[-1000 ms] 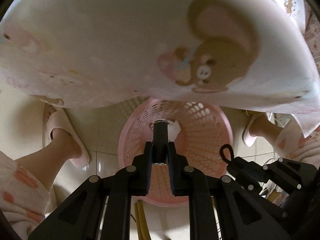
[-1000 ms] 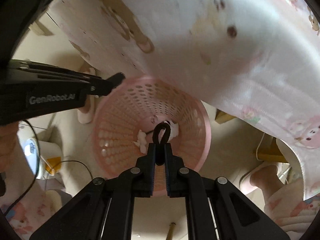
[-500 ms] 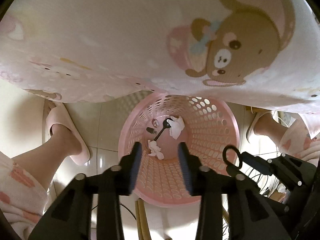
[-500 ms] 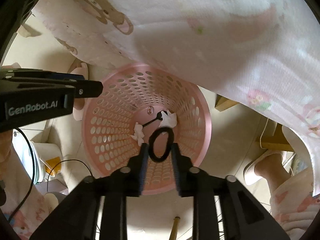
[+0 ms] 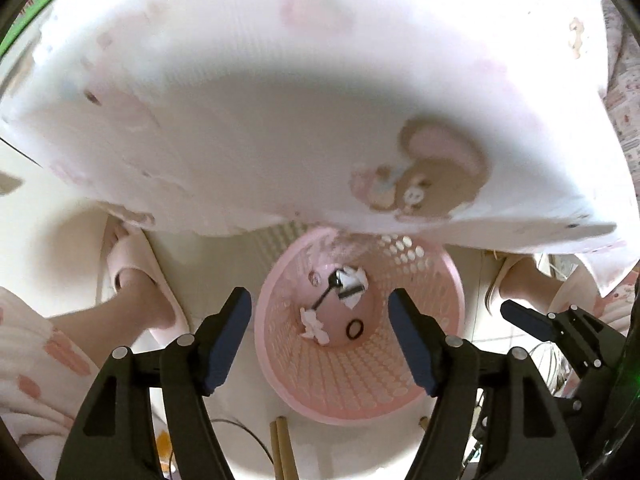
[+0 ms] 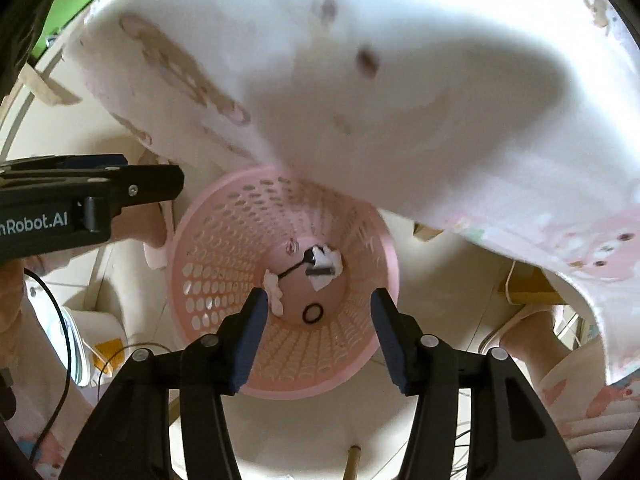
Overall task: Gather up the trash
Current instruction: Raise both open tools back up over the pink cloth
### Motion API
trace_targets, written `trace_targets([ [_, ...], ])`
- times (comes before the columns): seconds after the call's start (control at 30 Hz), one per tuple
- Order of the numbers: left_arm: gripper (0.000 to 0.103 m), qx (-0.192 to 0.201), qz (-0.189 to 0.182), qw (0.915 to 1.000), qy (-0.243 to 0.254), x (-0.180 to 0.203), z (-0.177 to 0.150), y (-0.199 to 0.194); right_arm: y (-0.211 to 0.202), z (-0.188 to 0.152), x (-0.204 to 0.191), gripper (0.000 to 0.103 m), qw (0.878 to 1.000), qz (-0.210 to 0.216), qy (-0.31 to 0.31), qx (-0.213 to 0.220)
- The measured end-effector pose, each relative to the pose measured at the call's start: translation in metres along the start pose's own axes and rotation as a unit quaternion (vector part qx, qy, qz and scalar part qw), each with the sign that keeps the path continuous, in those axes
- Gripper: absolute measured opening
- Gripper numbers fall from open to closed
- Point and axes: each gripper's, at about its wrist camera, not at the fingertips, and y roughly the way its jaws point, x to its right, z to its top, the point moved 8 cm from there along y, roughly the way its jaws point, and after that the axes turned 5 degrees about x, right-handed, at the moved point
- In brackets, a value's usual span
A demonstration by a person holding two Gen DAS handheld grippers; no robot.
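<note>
A pink perforated basket [image 5: 432, 396] [image 6: 200, 240] stands on the floor below both grippers. On its bottom lie a black spoon [image 5: 329, 290] [image 6: 297, 265], crumpled white tissues [image 5: 354, 278] [image 6: 328, 258], a small dark tube [image 6: 321, 271] and a black ring [image 5: 354, 329] [image 6: 313, 313]. My left gripper [image 5: 320, 336] hangs above the basket, its jaws opening with nothing between them. My right gripper [image 6: 316, 332] hangs likewise, jaws opening and empty. The left gripper's body [image 6: 80, 204] shows at the left of the right wrist view. The right gripper's fingers [image 5: 524, 320] show at the right of the left wrist view.
A person's white patterned garment [image 5: 300, 120] [image 6: 400, 80] hangs over the basket's far rim. Feet in pink slippers [image 5: 132, 276] [image 6: 516, 328] stand on either side. Cables [image 6: 68, 320] lie on the pale floor at the left. A wooden stick [image 5: 282, 448] lies near the basket.
Both grippers went from shut to open. The dark tube fell from the left gripper and the black ring from the right; both now lie in the basket. Both hands moved slightly.
</note>
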Motion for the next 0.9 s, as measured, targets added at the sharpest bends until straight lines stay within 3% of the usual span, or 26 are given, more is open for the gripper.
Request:
trace_targets([
  [0.27, 0.071, 0.1, 0.012, 0.9948, 0.017, -0.001, 0.021, -0.049, -0.046, 0.011, 0.005, 0.059, 0.997, 0.015, 0.028, 0.071],
  [0.43, 0.072, 0.151, 0.03, 0.9879, 0.018, -0.008, 0.031, -0.07, -0.087, 0.026, 0.009, 0.06, 0.988, -0.018, 0.011, 0.153],
  [0.67, 0.076, 0.188, 0.027, 0.9819, 0.0, -0.017, 0.047, -0.088, -0.128, 0.045, 0.018, 0.065, 0.969, -0.041, 0.025, 0.243],
  [0.9, 0.077, 0.2, 0.021, 0.9792, -0.029, -0.017, 0.079, -0.096, -0.139, 0.064, 0.042, 0.067, 0.963, -0.06, 0.045, 0.26],
])
